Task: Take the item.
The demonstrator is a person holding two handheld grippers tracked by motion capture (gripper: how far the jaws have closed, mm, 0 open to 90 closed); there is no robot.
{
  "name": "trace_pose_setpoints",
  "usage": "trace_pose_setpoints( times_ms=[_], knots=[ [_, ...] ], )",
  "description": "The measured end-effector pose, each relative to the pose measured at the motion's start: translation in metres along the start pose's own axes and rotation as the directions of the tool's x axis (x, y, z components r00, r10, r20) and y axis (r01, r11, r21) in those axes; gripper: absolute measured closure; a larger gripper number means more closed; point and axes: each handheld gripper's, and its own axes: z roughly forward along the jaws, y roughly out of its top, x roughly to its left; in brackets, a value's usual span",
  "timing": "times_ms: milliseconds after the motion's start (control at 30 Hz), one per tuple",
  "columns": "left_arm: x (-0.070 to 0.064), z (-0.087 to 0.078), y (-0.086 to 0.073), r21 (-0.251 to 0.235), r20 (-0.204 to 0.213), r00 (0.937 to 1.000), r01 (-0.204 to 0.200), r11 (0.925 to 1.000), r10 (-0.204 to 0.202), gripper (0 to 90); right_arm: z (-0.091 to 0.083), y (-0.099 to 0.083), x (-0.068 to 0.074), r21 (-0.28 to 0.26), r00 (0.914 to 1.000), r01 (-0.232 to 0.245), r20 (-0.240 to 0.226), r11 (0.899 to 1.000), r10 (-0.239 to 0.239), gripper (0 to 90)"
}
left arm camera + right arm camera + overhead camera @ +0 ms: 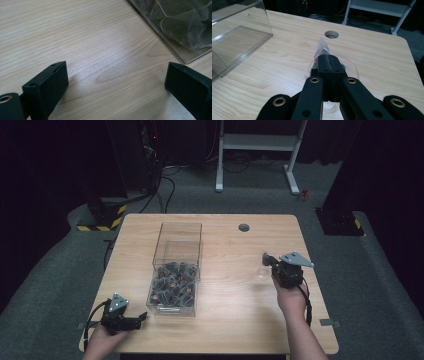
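Right gripper [329, 62] pinched a clear wrapped packet [322, 46] over a small dish [352, 65], likely for dropping. Left gripper [117, 82] rested wide open by the clear bin [176, 270].

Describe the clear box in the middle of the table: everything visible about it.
The clear box is a tall, rectangular container of transparent plastic, open at the top as far as the high view shows. It stands upright on the wooden table, near the middle, long side running away from the person. Its near half is heaped with small clear wrapped pieces with dark and reddish contents; the far half looks empty. The left gripper, jaws open, points at its near corner without touching it. Nothing else touches the box.
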Motion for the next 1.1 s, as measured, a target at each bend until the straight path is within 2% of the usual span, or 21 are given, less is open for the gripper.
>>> trace_pose_setpoints(
  times_ms=[300, 367, 400, 600, 733, 867, 1000, 1100],
  knots=[
    [0.0, 0.0, 0.0, 0.001, 0.001, 1.0, 0.0, 1.0, 0.0, 5.4, 0.012, -0.005, -0.008, 0.036, 0.9995, -0.005, 0.03, 0.999, 0.004, 88.6],
    [0.0, 0.0, 0.0, 0.0, 0.0, 1.0, 0.001, 1.0, -0.001, 5.5, 0.015, -0.005, -0.008, 0.039, 0.9996, -0.014, 0.024, 0.999, 0.013, 76.4],
    [0.0, 0.0, 0.0, 0.0, 0.0, 1.0, 0.001, 1.0, -0.001, 5.5, 0.016, -0.005, -0.009, 0.04, 0.9995, -0.021, 0.024, 0.999, 0.02, 73.5],
    [0.0, 0.0, 0.0, 0.0, -0.001, 1.0, 0.001, 1.0, -0.001, 5.5, 0.012, -0.003, -0.008, 0.021, 0.999, -0.04, 0.021, 0.999, 0.039, 64.0],
    [0.0, 0.0, 0.0, 0.0, -0.001, 1.0, 0.001, 1.0, -0.001, 5.5, 0.006, -0.004, -0.007, 0.018, 0.9989, -0.045, 0.012, 0.999, 0.045, 54.8],
    [0.0, 0.0, 0.0, 0.001, 0.0, 1.0, 0.0, 1.0, 0.0, 5.5, 0.002, -0.007, -0.005, 0.006, 0.9985, -0.054, -0.011, 0.999, 0.054, 41.3],
    [0.0, 0.0, 0.0, 0.001, 0.0, 1.0, 0.0, 1.0, 0.0, 5.5, -0.001, -0.012, -0.003, 0.014, 0.9981, -0.057, -0.025, 0.998, 0.057, 30.7],
    [0.0, 0.0, 0.0, 0.001, 0.0, 1.0, 0.0, 1.0, 0.0, 5.5, -0.003, -0.018, -0.001, 0.024, 0.9978, -0.06, -0.025, 0.998, 0.061, 26.9]
  ],
)
